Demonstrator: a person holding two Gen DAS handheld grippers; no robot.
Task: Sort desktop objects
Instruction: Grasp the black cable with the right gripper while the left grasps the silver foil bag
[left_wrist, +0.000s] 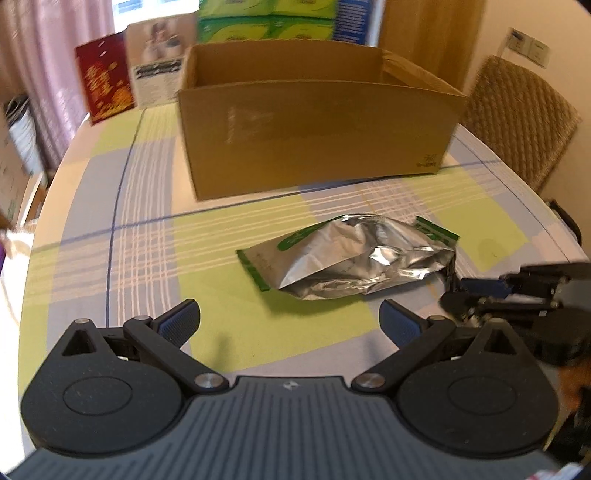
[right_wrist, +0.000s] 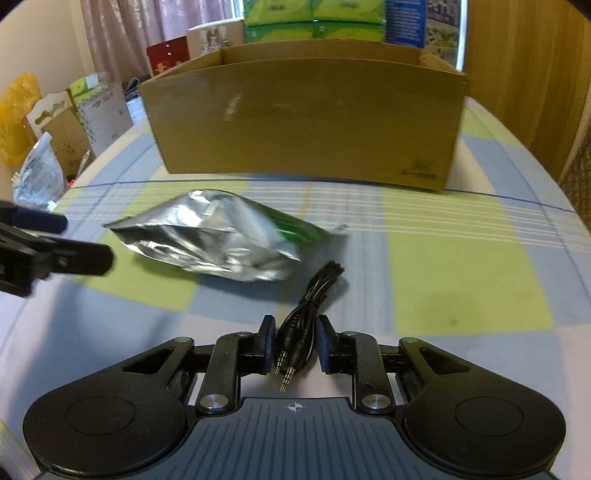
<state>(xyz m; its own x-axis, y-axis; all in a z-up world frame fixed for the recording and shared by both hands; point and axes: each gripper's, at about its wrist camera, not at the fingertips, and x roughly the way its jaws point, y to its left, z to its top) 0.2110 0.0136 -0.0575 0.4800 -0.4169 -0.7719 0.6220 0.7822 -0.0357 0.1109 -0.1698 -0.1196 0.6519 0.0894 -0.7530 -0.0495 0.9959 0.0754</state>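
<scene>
Nearest the lens, the bundled black audio cable with two gold jack plugs (right_wrist: 301, 325) lies between the blue-padded fingers of the right claw (right_wrist: 294, 345), plug ends pointing back toward the claw's body and the looped end running forward. The fingers stand close on either side of the bundle, but whether they already press it or only bracket it I cannot tell; the placement suggests the cable is the piece being picked first. The left claw (left_wrist: 290, 321) hovers with its fingers spread wide and nothing between them, aimed at the crumpled silver foil pouch with green printed edges (left_wrist: 347, 256) just ahead of it on the desk (left_wrist: 122, 258), probably lined up for that item. Beyond the pouch, straight ahead of both claws, the open brown cardboard box (left_wrist: 317, 140) stands upright with its near wall facing them, the likely destination; that wall is tall, so anything carried must clear its rim. The pouch sits just ahead and left of the right claw, close beside the cable's loop. A woven chair (left_wrist: 517, 118) stands off to the right of the left claw.
</scene>
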